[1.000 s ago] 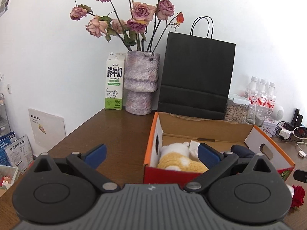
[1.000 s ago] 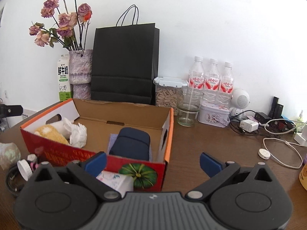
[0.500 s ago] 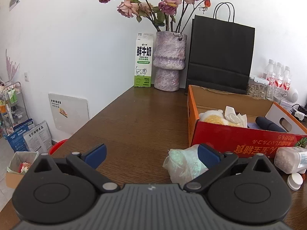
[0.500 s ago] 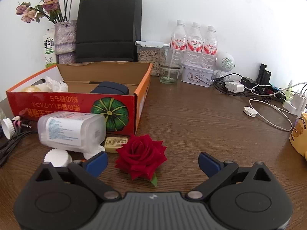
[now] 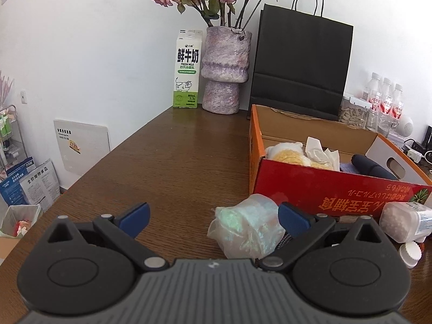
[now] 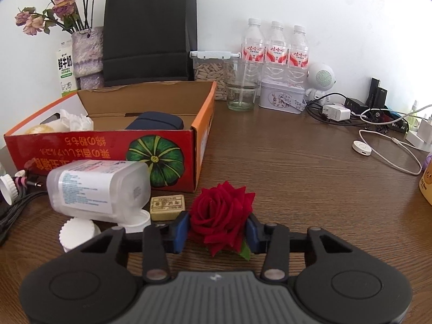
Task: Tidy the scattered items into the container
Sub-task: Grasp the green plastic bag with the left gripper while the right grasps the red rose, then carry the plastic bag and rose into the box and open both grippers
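Observation:
A red cardboard box (image 6: 81,148) lies open on the brown table, holding a plush toy (image 5: 291,156), crumpled tissue (image 5: 321,151) and a dark blue case (image 6: 156,121). In front of the box's right corner lies a red rose (image 6: 221,213). My right gripper (image 6: 217,229) has its jaws closing, and the blue pads touch both sides of the bloom. My left gripper (image 5: 213,216) stands open low over the table. A crumpled shiny plastic bag (image 5: 248,226) sits between its fingers, against the right one, left of the box (image 5: 324,189).
A white bottle (image 6: 97,186) lies on its side before the box, with white caps (image 6: 77,230), a small tan block (image 6: 167,203) and dark cables (image 6: 16,208) beside it. Vase (image 5: 224,67), milk carton (image 5: 187,67), black bag (image 5: 299,64), water bottles (image 6: 275,46), tin and chargers line the wall.
The right gripper's jaws have drawn in from wide open onto the rose. The left gripper has sunk and come closer to the plastic bag, staying open.

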### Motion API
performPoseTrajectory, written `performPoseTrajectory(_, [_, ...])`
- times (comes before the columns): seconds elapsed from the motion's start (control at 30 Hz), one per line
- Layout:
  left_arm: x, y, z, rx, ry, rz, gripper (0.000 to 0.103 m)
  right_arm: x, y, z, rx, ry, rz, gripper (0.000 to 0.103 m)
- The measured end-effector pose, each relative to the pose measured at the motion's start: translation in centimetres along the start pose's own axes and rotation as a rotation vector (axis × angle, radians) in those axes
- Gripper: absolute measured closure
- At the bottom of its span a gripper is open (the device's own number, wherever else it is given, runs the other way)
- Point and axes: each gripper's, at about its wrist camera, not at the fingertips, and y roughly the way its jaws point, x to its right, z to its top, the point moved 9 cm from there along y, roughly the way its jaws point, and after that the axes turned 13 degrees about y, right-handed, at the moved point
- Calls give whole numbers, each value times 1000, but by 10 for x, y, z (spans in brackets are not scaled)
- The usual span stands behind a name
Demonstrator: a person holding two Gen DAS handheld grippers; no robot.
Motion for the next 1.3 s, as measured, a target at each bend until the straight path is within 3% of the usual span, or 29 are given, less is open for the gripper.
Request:
performPoseTrajectory(0.27, [9,15,-5,-22,-1,-17,0,-4,-4,-1,9,-10,15,66])
performPoseTrajectory(0.43, [13,18,-10,-35,2,-40,18,-5,-5,-1,15,-14,12,65])
performPoseTrajectory(0.57, [17,23,-17,-69,-8,-69,43,-4,-5,0,19,-17,8,65])
performPoseTrajectory(0.7, [13,20,-17,-50,-36,-67,54,-4,-6,1,30,-19,3,65])
performPoseTrajectory(1.07, [10,0,-6,14,-26,-18,57,-4,-15,5,90,-29,-10,66])
performPoseTrajectory(1.3, [26,-27,37,129,25,-32,57,-19,-38,34,172,-27,37,66])
